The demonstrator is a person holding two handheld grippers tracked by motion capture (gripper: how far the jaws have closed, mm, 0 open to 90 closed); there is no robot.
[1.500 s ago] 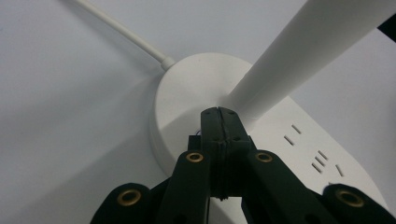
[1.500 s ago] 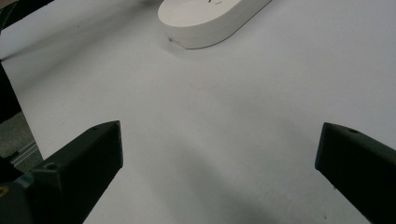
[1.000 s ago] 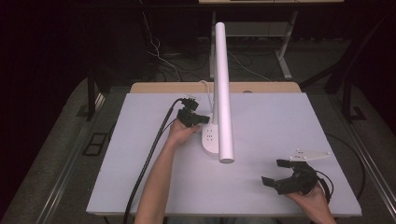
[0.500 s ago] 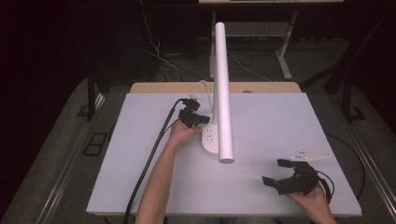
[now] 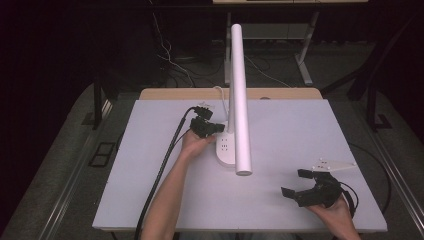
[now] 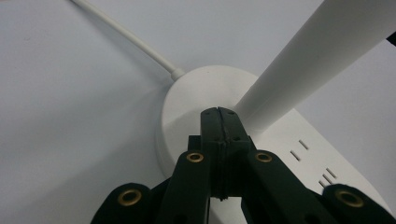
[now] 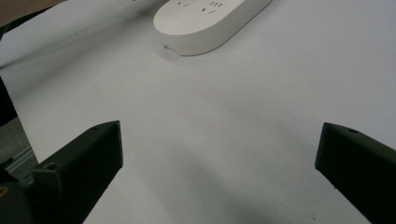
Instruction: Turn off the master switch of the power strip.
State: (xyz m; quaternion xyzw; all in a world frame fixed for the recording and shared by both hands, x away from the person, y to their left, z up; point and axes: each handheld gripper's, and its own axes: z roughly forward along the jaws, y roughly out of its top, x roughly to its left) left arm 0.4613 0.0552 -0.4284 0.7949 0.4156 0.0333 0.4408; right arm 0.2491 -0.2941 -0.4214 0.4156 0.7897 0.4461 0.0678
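The bench [image 5: 280,125] has a plain pale lavender-grey top, with a light wood strip [image 5: 175,94] along its 12 o'clock edge. The power strip [image 5: 225,149] near the middle is white, marked with small dark slots, and a plain white tube [image 5: 238,100] rises from it. Its cord [image 6: 126,35] is white too. The left hand-held gripper [image 5: 212,128], at 9 o'clock from the power strip, is matt black with brass-coloured rivets, trailing a black cable [image 5: 165,170]. The right hand-held gripper [image 5: 299,183], at 5 o'clock, is black under a pale grey plate [image 5: 334,164]. The floor [image 5: 65,165] is dark grey.
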